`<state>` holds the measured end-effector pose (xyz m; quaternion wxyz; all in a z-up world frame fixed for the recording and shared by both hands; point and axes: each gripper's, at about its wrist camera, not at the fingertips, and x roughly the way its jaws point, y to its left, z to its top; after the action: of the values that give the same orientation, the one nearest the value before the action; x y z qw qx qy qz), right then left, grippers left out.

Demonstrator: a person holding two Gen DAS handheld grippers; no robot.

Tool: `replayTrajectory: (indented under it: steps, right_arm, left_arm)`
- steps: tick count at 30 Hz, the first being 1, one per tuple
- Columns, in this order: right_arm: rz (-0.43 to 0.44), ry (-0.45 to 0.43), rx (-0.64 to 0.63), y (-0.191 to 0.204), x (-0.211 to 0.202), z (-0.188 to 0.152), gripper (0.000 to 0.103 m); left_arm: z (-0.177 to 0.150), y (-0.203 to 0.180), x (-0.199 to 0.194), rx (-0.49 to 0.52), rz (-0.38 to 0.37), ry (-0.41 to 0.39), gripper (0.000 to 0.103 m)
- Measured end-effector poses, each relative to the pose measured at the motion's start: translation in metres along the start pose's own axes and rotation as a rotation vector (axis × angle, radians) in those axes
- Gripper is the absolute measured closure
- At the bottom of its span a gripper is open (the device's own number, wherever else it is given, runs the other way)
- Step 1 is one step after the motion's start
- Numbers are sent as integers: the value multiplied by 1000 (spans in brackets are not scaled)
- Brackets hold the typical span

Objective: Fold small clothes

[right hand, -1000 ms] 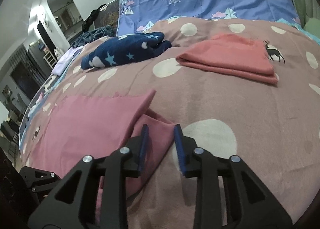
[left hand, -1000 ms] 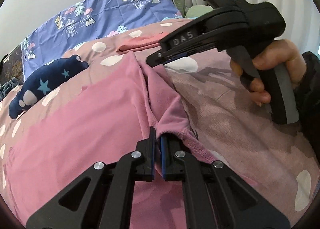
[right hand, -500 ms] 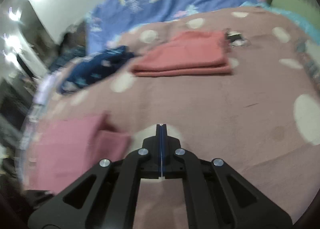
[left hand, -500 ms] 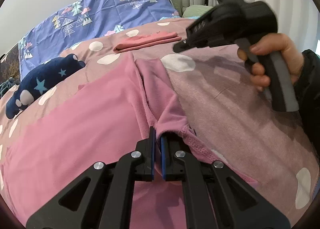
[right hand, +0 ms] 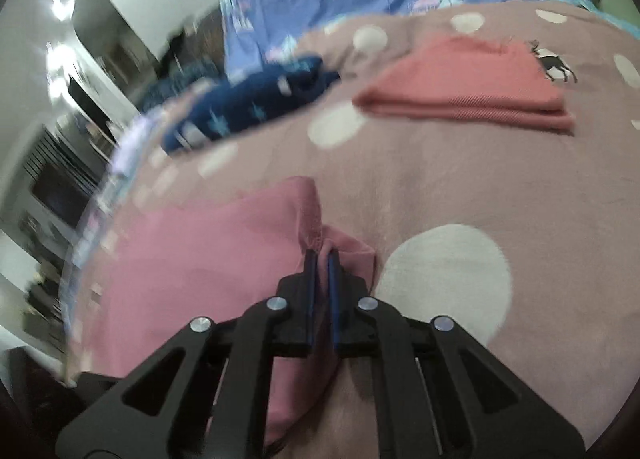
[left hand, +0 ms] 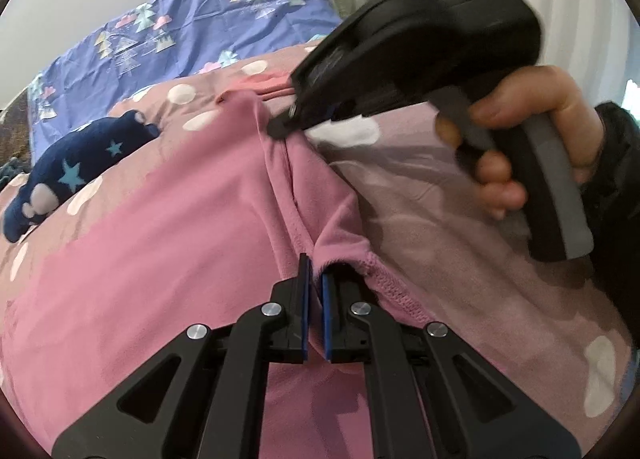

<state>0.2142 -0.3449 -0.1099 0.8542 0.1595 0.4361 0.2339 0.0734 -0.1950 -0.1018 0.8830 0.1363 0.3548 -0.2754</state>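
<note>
A pink garment (left hand: 160, 259) lies spread on the spotted blanket (right hand: 480, 187). My left gripper (left hand: 314, 263) is shut on its near hemmed edge, where the cloth bunches up between the pads. At the far end of the same fold, my right gripper (left hand: 280, 127) touches the cloth, held by a person's hand (left hand: 520, 111). In the right wrist view my right gripper (right hand: 322, 255) has a pinch of the pink garment (right hand: 200, 259) between its pads, and its jaws are opening slightly.
A folded coral garment (right hand: 468, 87) lies further back on the blanket. A navy star-print garment (right hand: 248, 107) sits crumpled to its left. A blue tree-print sheet (left hand: 180, 27) covers the far end of the bed. Furniture stands blurred at the left.
My right gripper shut in the air above the blanket, then came down onto the far end of the pink fold and now pinches it. The left gripper kept its hold and stayed put.
</note>
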Motion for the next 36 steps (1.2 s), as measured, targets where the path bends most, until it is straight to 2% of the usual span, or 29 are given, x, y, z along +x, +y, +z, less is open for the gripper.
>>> replayTrajectory:
  steps: [1, 2, 4, 7, 13, 14, 15, 16, 17, 18, 19, 20, 23, 24, 25, 26, 27, 29, 32, 33, 34, 36]
  right_arm:
    - [19, -15, 10, -4, -10, -1, 98]
    - [-22, -34, 15, -9, -16, -3, 103]
    - [-178, -58, 48, -31, -22, -3, 103]
    - [-113, -39, 200, -61, -29, -12, 103]
    - [-14, -11, 46, -18, -33, -25, 97]
    - [-12, -7, 39, -13, -29, -23, 92]
    - [-13, -4, 39, -11, -25, -19, 82]
    - [-14, 1, 48, -7, -19, -16, 64]
    - [-3, 13, 61, -6, -12, -15, 62]
    - [-4, 35, 61, -4, -4, -15, 80]
    - [-59, 45, 38, -1, 4, -14, 100]
    - [-129, 52, 8, 0, 6, -17, 98]
    - [-132, 14, 38, -5, -1, -22, 103]
    - [-197, -25, 50, -6, -9, -24, 103]
    - [-264, -54, 50, -7, -17, -25, 99]
    - [-305, -77, 50, -7, -25, -27, 99]
    - [-291, -90, 60, -7, -33, -30, 99]
    - [-166, -99, 72, 1, -53, -43, 99]
    - [-51, -95, -19, 30, -69, -70, 97]
    - [-23, -84, -64, 43, -70, -81, 93]
    - [-3, -69, -106, 56, -70, -93, 87]
    - [-27, -39, -151, 70, -66, -113, 83]
  left_arm:
    - [0, -1, -2, 3, -24, -9, 98]
    - [0, -4, -3, 9, -50, -16, 98]
    - [0, -13, -1, 41, -64, -13, 98]
    - [-2, -20, 1, 67, -51, -7, 98]
    - [-1, -16, 0, 50, -62, -8, 98]
    - [-2, -16, -1, 52, -59, -9, 98]
    - [-3, -16, -2, 54, -58, -10, 98]
    - [-3, -18, -3, 57, -57, -11, 98]
    - [-2, -19, -2, 63, -58, -10, 98]
    - [-2, -21, -1, 69, -60, -6, 96]
    - [-2, -24, 2, 86, -64, 8, 93]
    - [-2, -26, 3, 97, -63, 13, 92]
    - [-4, -28, 1, 115, -91, 3, 90]
    - [-5, -28, -1, 116, -133, 0, 90]
    - [-6, -29, -3, 119, -187, 13, 88]
    - [-8, -30, -4, 127, -196, 19, 86]
    - [-11, -33, -6, 147, -200, 29, 85]
    - [-16, -34, -14, 149, -232, 33, 79]
    - [-23, -26, -31, 90, -331, 26, 69]
    - [-26, -22, -36, 72, -345, 24, 68]
    - [-31, -18, -42, 58, -351, 22, 68]
    - [-42, -7, -55, 29, -332, 19, 68]
